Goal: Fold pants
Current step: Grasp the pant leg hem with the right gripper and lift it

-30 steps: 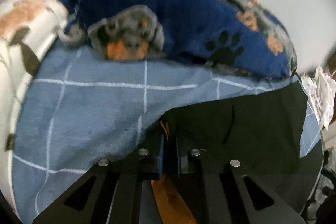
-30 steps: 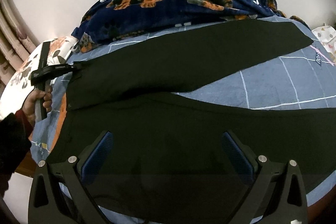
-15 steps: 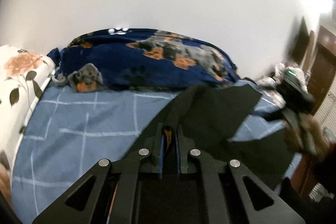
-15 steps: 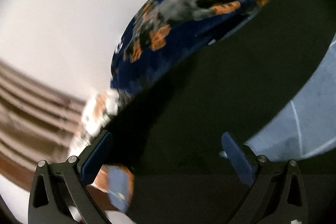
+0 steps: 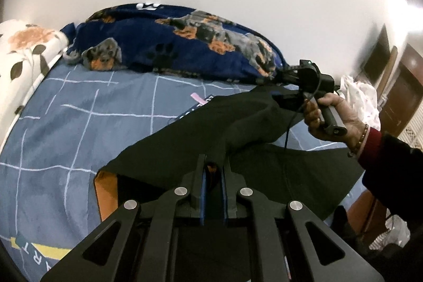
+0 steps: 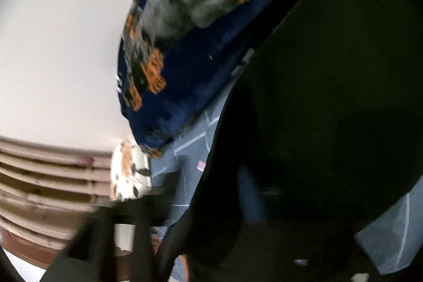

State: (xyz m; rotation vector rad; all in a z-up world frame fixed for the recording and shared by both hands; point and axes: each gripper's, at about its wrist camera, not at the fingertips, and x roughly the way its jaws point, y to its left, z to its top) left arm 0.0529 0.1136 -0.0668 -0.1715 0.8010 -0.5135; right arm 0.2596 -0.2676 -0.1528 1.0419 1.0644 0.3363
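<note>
Bed (image 5: 66, 128) with blue checked cover, a dog-print blanket (image 5: 169, 44) along its far edge by the wall. Left wrist view: black pants (image 5: 238, 123) lifted over the bed's near edge, left claw (image 5: 212, 171) clenched on a fold; right claw (image 5: 267, 82), hand-held, at the pants' far end, closing. Right wrist view, blurred: pants (image 6: 330, 97) fill the frame; its own claw undiscernible.

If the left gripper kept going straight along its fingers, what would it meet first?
The black pants its jaws already pinch; beyond that fabric, probably the dog-print blanket against the wall, though depth is unclear.
</note>
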